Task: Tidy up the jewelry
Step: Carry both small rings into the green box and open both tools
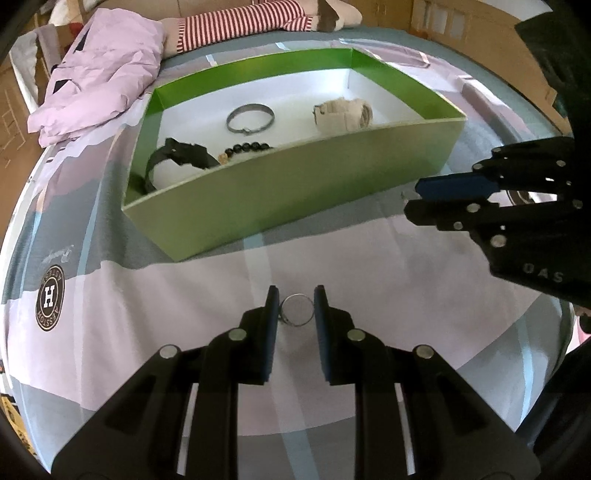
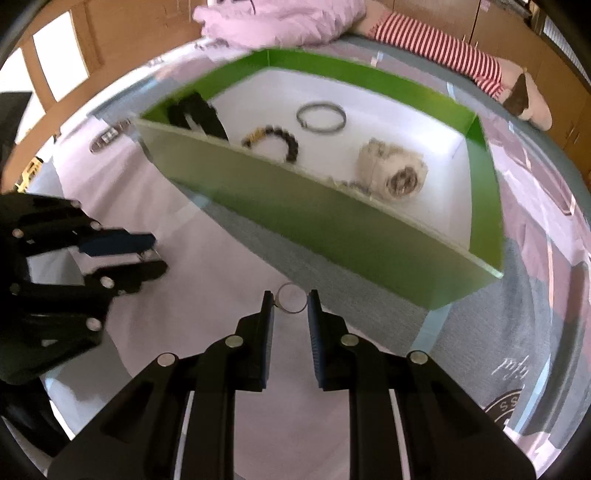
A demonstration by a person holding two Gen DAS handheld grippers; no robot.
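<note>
A green box (image 1: pixel 295 192) with a white floor stands on the bed. In it lie a metal bangle (image 1: pixel 250 118), a black watch (image 1: pixel 177 157), a dark bead bracelet (image 1: pixel 245 147) and a beige watch (image 1: pixel 343 112). My left gripper (image 1: pixel 295 306) holds a silver ring (image 1: pixel 296 311) between its fingertips, above the sheet in front of the box. My right gripper (image 2: pixel 290 301) holds a thin silver ring (image 2: pixel 291 298) the same way, near the box's corner (image 2: pixel 461 291). In the left wrist view the right gripper (image 1: pixel 412 197) shows at the right.
The bed sheet (image 1: pixel 332 258) is patterned pink and grey with a round logo (image 1: pixel 50 297). A pink garment (image 1: pixel 107 70) and a striped plush toy (image 1: pixel 258 18) lie behind the box. A small metal item (image 2: pixel 109 137) lies on the sheet left of the box.
</note>
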